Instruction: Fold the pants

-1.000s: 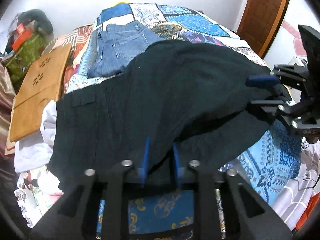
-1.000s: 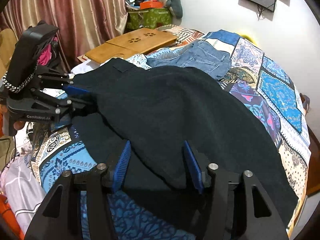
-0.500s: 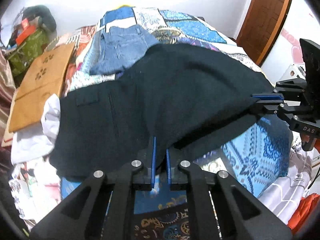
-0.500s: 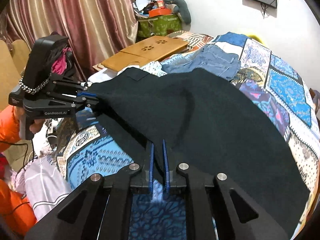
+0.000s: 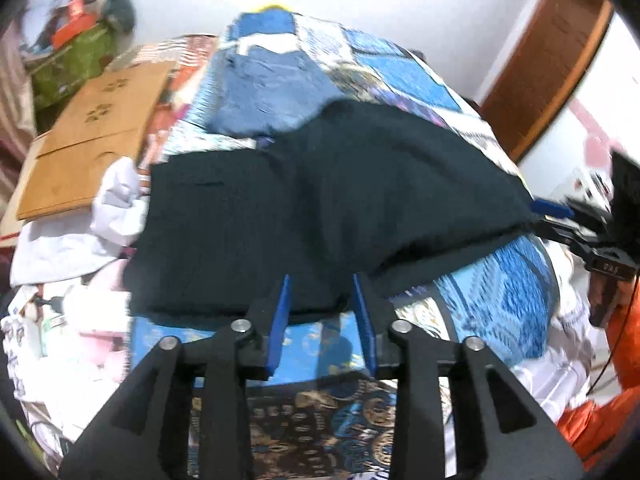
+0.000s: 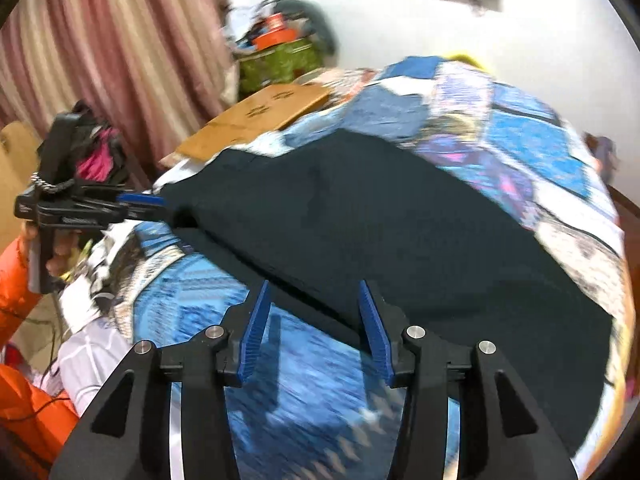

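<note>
The bed (image 5: 500, 292), covered with a patchwork quilt, carries everything here. On it lie the black pants (image 5: 320, 208), spread flat across the near part of the quilt, and they appear already folded once, since an upper layer lies over a lower one with a soft ridge between them. Their long axis runs across the bed, from the left gripper's side to the right gripper's side. A pair of blue jeans (image 5: 264, 96) lies farther back, just beyond the black cloth, and a wooden board (image 5: 92, 136) rests at the far left edge.

The left gripper (image 5: 322, 300) hovers at the near hem, its fingers (image 5: 280, 312) parted with cloth showing between them but not pressed; its jaws have just been opening. The right gripper (image 6: 312, 316) is the same: fingers (image 6: 370, 320) apart at the near edge, having just opened, with nothing pinched.

So the pants seem released. Both grippers stand at the same long edge, one near each end, and the cloth lies forward from the fingers. The next fold probably needs a new grasp at one short end; each gripper is about equally near to its own end.
</note>
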`<state>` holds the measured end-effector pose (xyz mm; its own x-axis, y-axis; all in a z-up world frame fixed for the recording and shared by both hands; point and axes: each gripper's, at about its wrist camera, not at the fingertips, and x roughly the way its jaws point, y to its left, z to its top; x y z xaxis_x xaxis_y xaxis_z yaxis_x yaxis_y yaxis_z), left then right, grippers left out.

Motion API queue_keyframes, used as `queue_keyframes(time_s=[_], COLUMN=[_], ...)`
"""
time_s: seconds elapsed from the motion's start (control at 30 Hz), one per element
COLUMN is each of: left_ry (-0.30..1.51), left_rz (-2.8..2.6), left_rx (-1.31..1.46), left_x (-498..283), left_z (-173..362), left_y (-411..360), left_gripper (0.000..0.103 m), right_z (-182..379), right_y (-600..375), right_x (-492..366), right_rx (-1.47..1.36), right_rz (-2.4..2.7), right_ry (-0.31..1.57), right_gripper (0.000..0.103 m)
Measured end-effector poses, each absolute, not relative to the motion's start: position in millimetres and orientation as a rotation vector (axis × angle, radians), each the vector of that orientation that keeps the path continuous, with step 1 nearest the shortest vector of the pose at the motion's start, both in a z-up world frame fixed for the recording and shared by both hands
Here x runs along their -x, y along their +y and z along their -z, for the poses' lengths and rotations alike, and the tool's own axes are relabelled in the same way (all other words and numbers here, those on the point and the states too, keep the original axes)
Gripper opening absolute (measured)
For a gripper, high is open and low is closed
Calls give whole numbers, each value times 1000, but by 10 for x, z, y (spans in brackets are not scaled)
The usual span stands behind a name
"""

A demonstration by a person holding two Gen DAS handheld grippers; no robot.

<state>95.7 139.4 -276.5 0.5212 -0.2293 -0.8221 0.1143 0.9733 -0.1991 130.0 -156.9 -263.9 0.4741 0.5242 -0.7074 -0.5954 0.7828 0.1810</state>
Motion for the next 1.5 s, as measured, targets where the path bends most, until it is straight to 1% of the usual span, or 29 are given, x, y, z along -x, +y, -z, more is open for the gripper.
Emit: queue_keyframes(time_s=[0.1,0.23,0.47,0.57,0.73,0.87,0.93,0.97,1.03,1.07,1.13,1.17,1.27,1.33,1.37,1.43,1.47,1.5], left_ry=[989,1011,1141,1163,1163,1168,1165,1164,1161,1160,1160,1160,1165,1166,1165,1164,1163,1162], left_rz=[109,-2,-106,-138,-181,-199,-208,-211,-219,-221,-223,-223,-229,-249,-269,-299,-301,-303], left_rx=[136,184,215,223,175,174,175,172,165,162,157,156,152,135,120,110,122,152], left_x=[-1044,-1275,-1513,-1515,-1535,-1575,-1589,-1591,-1593,-1590,-1591,-1592,-1598,-1596,-1592,-1571,-1559,-1544], left_z=[2720,2818,3327,3517,3558,3586,3592,3596,3600,3597,3595,3594,3590,3588,3591,3611,3619,3633], left_y=[1581,1819,1971,1976,1894,1898,1892,1887,1875,1865,1860,1860,1866,1868,1875,1926,1951,2004], left_gripper=[37,37,37,37,40,43,44,45,45,45,46,46,48,54,60,62,66,68], right_z=[2625,2689,3031,3178,3430,3566,3569,3578,3568,3571,3553,3545,3481,3426,3405,3397,3430,3463], right_y=[-1985,-2583,-3503,-3695,-3806,-3858,-3870,-3877,-3871,-3856,-3815,-3771,-3664,-3656,-3670,-3702,-3721,-3708], right_x=[-1369,-1526,-1893,-2011,-2069,-2103,-2075,-2104,-2111,-2142,-2124,-2136,-2125,-2143,-2156,-2215,-2268,-2306], right_rx=[29,-35,-126,-150,-177,-164,-174,-174,-154,-142,-126,-95,12,55,74,89,89,92], right_rz=[-572,-402,-154,-118,-96,-99,-111,-112,-116,-113,-132,-129,-105,-75,-59,-45,-40,-40], right_ry=[820,823,899,930,978,983,970,967,955,948,932,925,882,860,851,856,874,887], right_gripper=[43,43,43,43,43,43,46,44,33,23,14,11,8,8,7,7,7,7])
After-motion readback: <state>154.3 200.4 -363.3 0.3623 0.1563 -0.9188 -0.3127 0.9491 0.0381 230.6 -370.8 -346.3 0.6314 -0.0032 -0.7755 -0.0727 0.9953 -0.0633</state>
